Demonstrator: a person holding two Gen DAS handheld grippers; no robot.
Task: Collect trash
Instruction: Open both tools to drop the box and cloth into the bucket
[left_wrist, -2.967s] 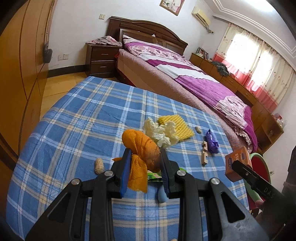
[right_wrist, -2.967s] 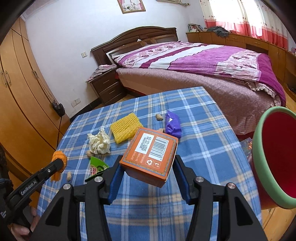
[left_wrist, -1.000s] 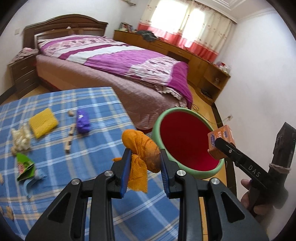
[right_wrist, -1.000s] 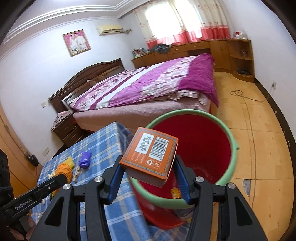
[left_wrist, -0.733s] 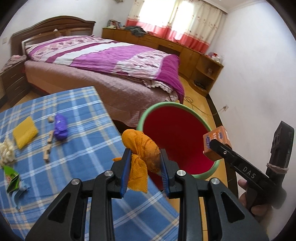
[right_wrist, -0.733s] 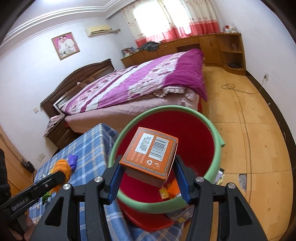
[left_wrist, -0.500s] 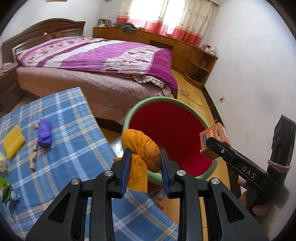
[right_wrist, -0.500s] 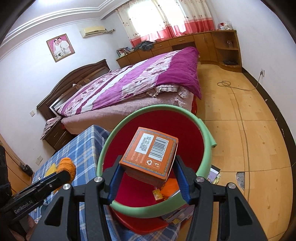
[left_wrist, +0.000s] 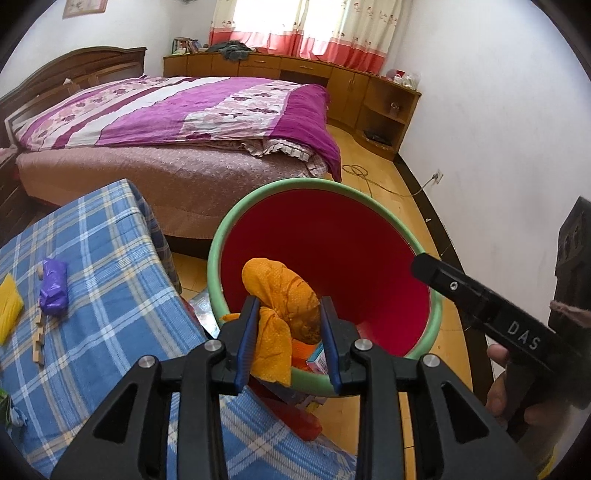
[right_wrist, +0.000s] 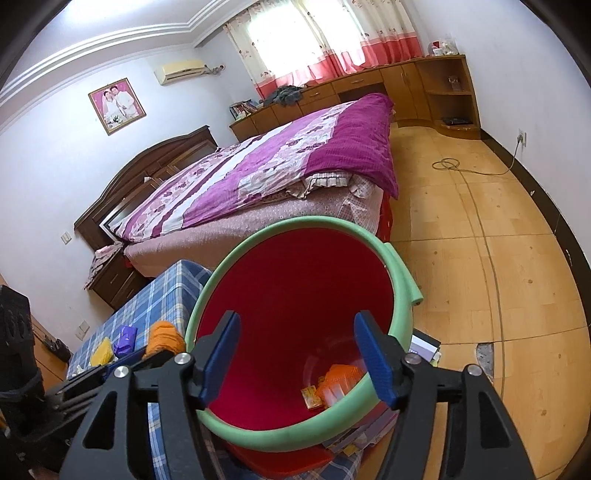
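Note:
A red bucket with a green rim (left_wrist: 295, 182) stands on the floor beside the table. My left gripper (left_wrist: 288, 314) hangs over its near rim with a crumpled orange cloth (left_wrist: 280, 291) between the pads, still gripped as the jaws begin opening. My right gripper (right_wrist: 295, 347) is above the bucket (right_wrist: 295, 223), its jaws opening wide with nothing between them. The orange box (right_wrist: 340, 376) lies at the bottom of the bucket, next to a small yellow packet (right_wrist: 312, 397). In the right wrist view the orange cloth (right_wrist: 164, 338) shows at the left rim.
The blue plaid table (left_wrist: 110, 295) at left carries a purple wrapper (left_wrist: 54, 288), a yellow foam net (left_wrist: 7, 314) and small wooden pieces (left_wrist: 38, 343). A bed (left_wrist: 184, 122) stands behind. A cable (right_wrist: 450, 164) lies on the wooden floor. Papers lie under the bucket.
The right gripper's jaws spread and the orange box dropped into the bucket. The left gripper carried the orange cloth from above the table to over the bucket's near rim.

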